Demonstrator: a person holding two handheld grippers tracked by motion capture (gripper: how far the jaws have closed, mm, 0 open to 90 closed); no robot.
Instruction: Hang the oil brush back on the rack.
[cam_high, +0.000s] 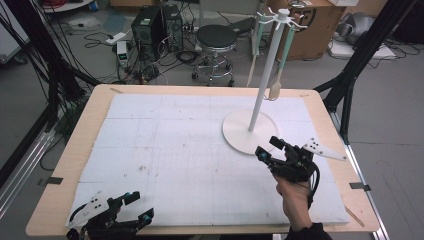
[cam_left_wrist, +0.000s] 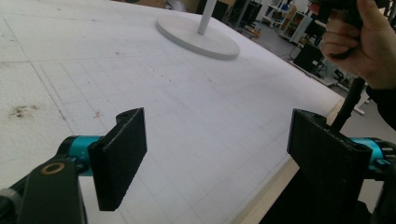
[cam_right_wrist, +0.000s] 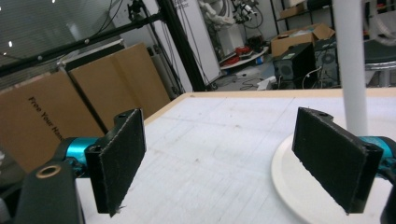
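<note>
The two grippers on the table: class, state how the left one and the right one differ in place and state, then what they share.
The left gripper sits at the table's near left corner with no hand visible on it; the right gripper is held in a hand. The left gripper is far from the white stand; the right gripper is at the edge of its round base. Both have black jaws standing wide open with nothing between them.

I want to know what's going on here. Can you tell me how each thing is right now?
Left claw: open, holding nothing, low by the table's near edge.
Right claw: open, holding nothing, held in a hand beside the stand's base.
Tall white stand with round base: upright on the white foam mat.
Two long-handled wooden utensils with pale green grips: hanging from the stand's top hooks.
</note>
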